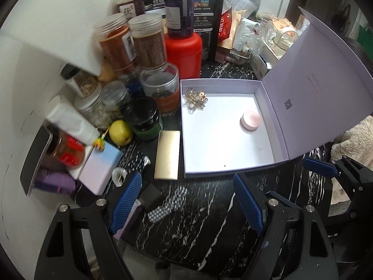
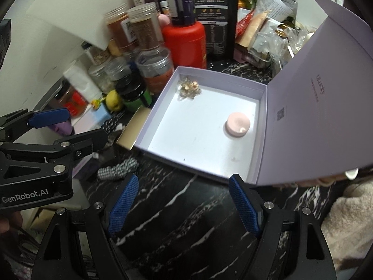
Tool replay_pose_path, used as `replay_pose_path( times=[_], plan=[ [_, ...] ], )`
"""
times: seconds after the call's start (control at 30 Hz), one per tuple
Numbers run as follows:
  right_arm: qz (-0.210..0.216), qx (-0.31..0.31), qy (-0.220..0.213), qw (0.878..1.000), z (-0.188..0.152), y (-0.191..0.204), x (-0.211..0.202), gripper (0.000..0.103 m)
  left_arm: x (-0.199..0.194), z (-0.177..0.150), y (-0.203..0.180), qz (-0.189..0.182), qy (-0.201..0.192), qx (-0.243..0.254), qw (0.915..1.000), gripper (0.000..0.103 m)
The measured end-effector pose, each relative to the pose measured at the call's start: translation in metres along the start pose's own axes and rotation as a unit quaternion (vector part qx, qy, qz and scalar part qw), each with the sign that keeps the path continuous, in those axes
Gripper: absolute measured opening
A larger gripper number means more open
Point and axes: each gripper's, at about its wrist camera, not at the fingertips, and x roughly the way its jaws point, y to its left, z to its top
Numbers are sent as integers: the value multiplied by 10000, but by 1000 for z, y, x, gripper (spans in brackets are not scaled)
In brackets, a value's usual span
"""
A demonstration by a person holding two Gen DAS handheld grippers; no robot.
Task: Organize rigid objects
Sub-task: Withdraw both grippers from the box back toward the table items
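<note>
Left wrist view: your left claw [image 1: 186,200] stands wide and carries nothing, pointing steeply down over the black marbled worktop [image 1: 205,221]. Between and just past its fingers lies a checked hair clip [image 1: 169,204], with a small dark block [image 1: 151,196] touching its left side. Your right claw [image 2: 183,204] is likewise wide and empty, hovering over bare worktop just short of the box's near edge.

The likely next pick is that clip or the gold flat case [image 1: 167,155] lying just beside the box's left wall. For the clip, line the fingers across its narrow width, not along it, and keep clear of the dark block so you lift one thing only.

Beyond sits the open lilac box [image 1: 185,128], its lid [image 1: 326,88] raised on the right. Inside are a gold brooch-like ornament [image 1: 195,99] at the far left corner and a pink round tin [image 1: 250,121] near the right wall, well apart. Set new pieces down in the bare middle, low and gently, away from the jars crowding the left.
</note>
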Motion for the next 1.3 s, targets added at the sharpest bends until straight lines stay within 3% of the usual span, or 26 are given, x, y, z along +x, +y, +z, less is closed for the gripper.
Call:
replay_pose_path(
  times=[0.73, 1.3],
  plan=[
    [284, -680, 135, 9972, -65, 27, -20, 81, -33, -87, 2, 271, 76, -765, 9967, 81],
    [771, -1578, 176, 9843, -91, 55, -26, 81, -58, -151, 15, 726, 34, -1863, 9798, 81]
  ],
)
